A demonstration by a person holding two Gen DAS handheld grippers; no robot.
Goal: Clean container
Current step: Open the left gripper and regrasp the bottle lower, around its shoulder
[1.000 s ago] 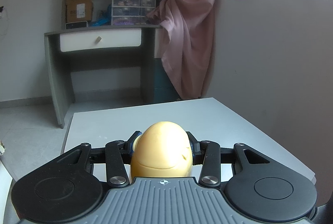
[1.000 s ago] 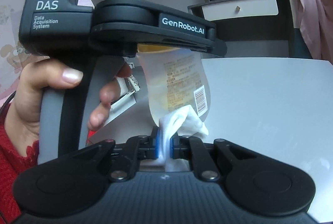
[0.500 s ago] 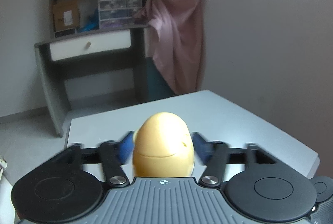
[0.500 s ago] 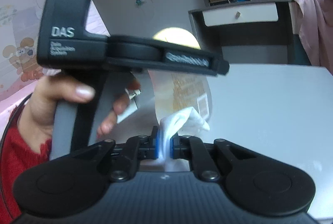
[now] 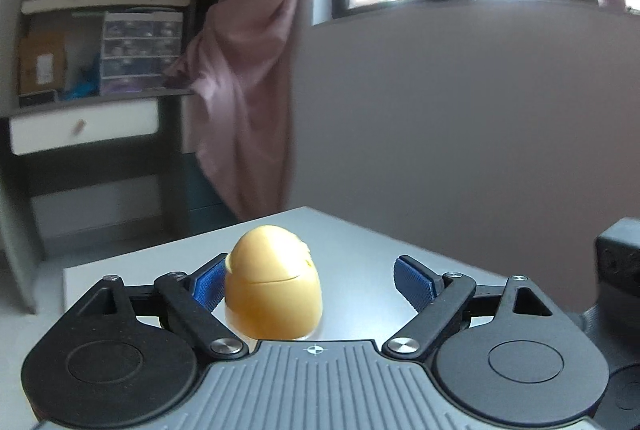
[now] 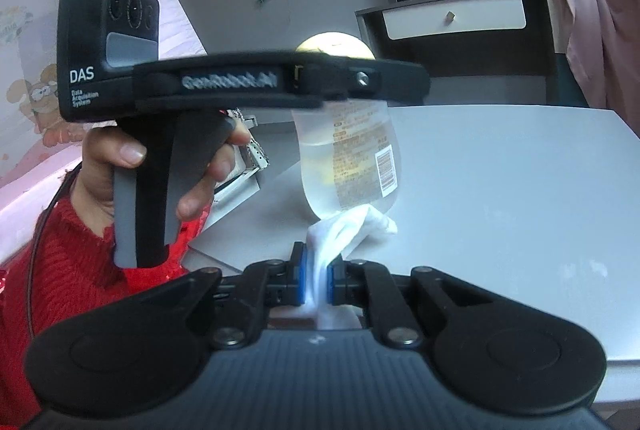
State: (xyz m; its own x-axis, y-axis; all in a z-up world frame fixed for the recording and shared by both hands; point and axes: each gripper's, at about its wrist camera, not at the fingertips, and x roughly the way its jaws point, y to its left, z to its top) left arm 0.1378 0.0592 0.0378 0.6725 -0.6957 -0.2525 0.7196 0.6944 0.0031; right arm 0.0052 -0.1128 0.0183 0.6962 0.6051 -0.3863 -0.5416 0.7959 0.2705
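My left hand-held gripper is spread wide around the bottle's yellow cap. One blue pad sits just beside or touching the cap; the other pad is well apart from it. So nothing is clamped on that side.

My right hand-held gripper is closed tight on a white cloth, and the free end of the cloth is pressed against the lower part of the bottle.

Risks as I see them:
- The bottle stands on the grey worktop unrestrained. Any sideways wipe force could tip or slide it, since the left jaws aren't gripping.
- The near pad could nudge the cap and topple it.
- The cloth bite looks narrow and may slip out under drag.

The bottle is upright and translucent, with pale liquid in it. It has a printed label with a barcode and a domed yellow cap. It stands near the middle of the worktop, between the two grippers. Can't tell whether any dirt remains.
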